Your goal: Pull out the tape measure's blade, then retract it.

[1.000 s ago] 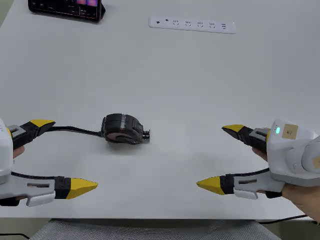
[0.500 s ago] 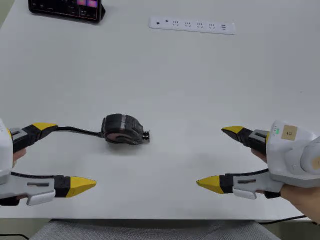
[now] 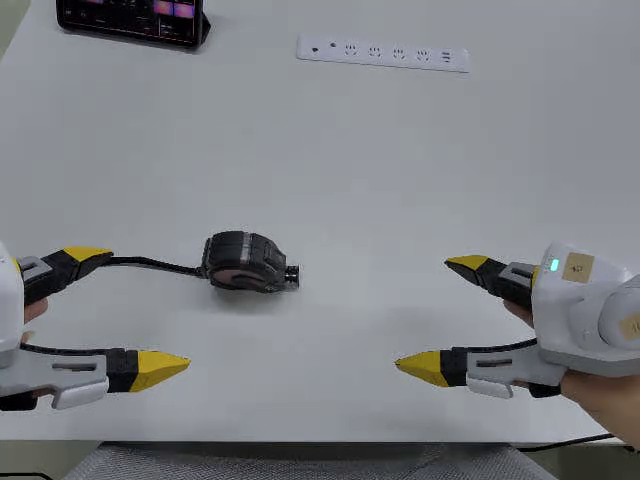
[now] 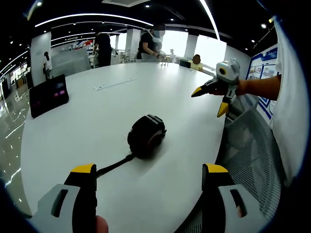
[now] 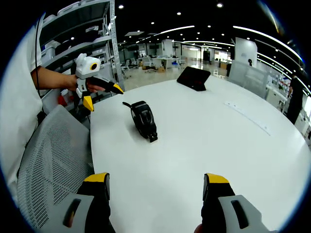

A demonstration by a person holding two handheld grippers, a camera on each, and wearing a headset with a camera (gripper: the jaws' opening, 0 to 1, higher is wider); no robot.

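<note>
Two grippers: I have the left gripper (image 3: pixel 140 307) and the right gripper (image 3: pixel 425 313) low over the table's near edge, each with its yellow-tipped jaws spread wide.
Tape measure: the black, rounded-case tape measure (image 3: pixel 245 262) lies on the plain white table (image 3: pixel 350 160) between my grippers, nearer the left one and apart from both.
Blade: its end hook (image 3: pixel 292 271) sits at the case mouth, pointing toward my right gripper.
Strap: a thin black cord (image 3: pixel 150 262) runs from the case to the left gripper's far jaw; I cannot tell whether they touch.
Far side: a long white power strip (image 3: pixel 383 52) and a black device with a lit screen (image 3: pixel 130 18).
</note>
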